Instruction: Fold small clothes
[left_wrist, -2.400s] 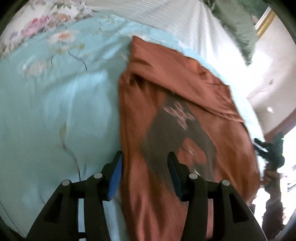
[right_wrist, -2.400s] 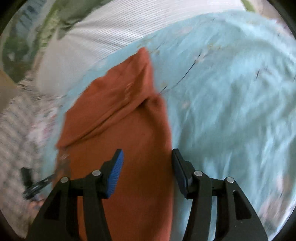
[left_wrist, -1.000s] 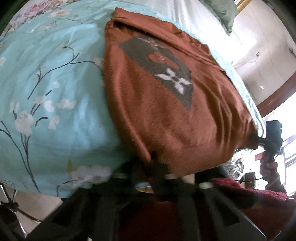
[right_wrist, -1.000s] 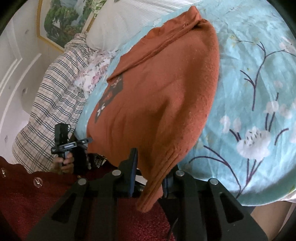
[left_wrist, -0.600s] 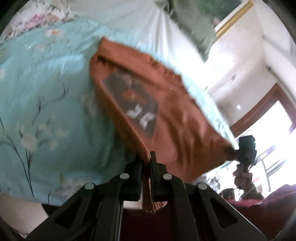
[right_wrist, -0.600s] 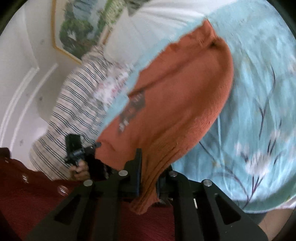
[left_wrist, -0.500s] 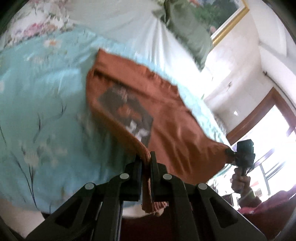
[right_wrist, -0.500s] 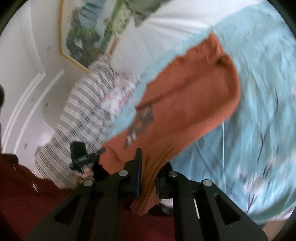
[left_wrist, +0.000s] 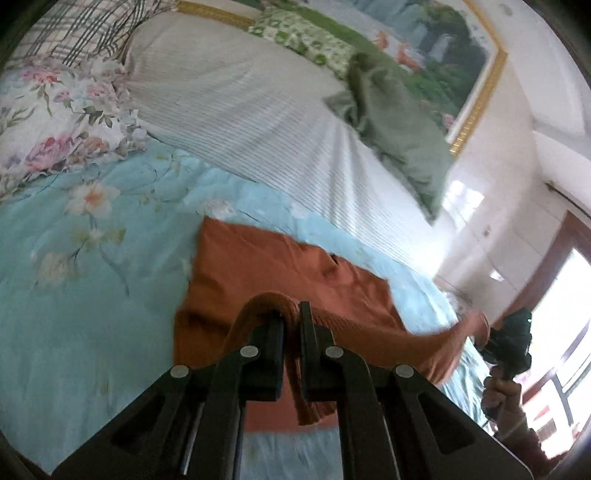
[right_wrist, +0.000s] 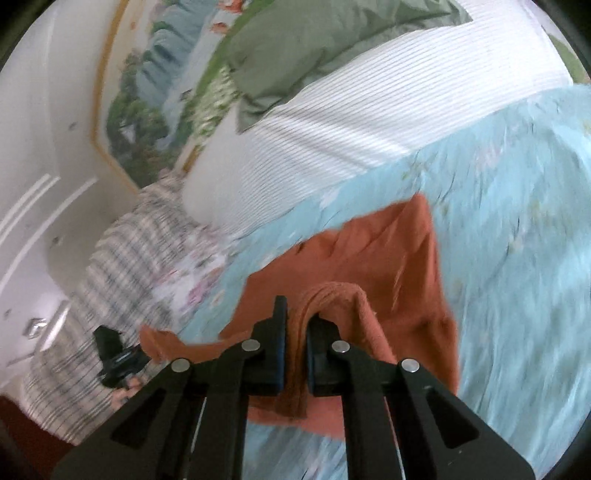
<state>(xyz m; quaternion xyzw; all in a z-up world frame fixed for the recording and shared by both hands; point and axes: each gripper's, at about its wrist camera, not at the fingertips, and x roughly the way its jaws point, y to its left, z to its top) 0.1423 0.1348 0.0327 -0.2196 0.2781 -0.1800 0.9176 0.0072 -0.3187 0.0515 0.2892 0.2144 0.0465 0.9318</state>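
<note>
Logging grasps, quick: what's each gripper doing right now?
Left gripper: shut on the orange sweater hem.
Right gripper: shut on the sweater hem too.

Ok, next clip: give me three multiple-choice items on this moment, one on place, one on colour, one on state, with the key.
1. Where does the sweater lie?
A. on the light blue floral bedspread
B. on the striped pillow
C. on the floor

2. What colour is the sweater?
A. green
B. rust orange
C. white

3. What is the left gripper doing?
A. open above the sweater
B. shut on nothing
C. shut on the sweater's hem

Key: 1 A, blue fabric borders it; 2 B, as both views show; 3 C, the knit hem is pinched between its fingers, as in the right gripper.
</note>
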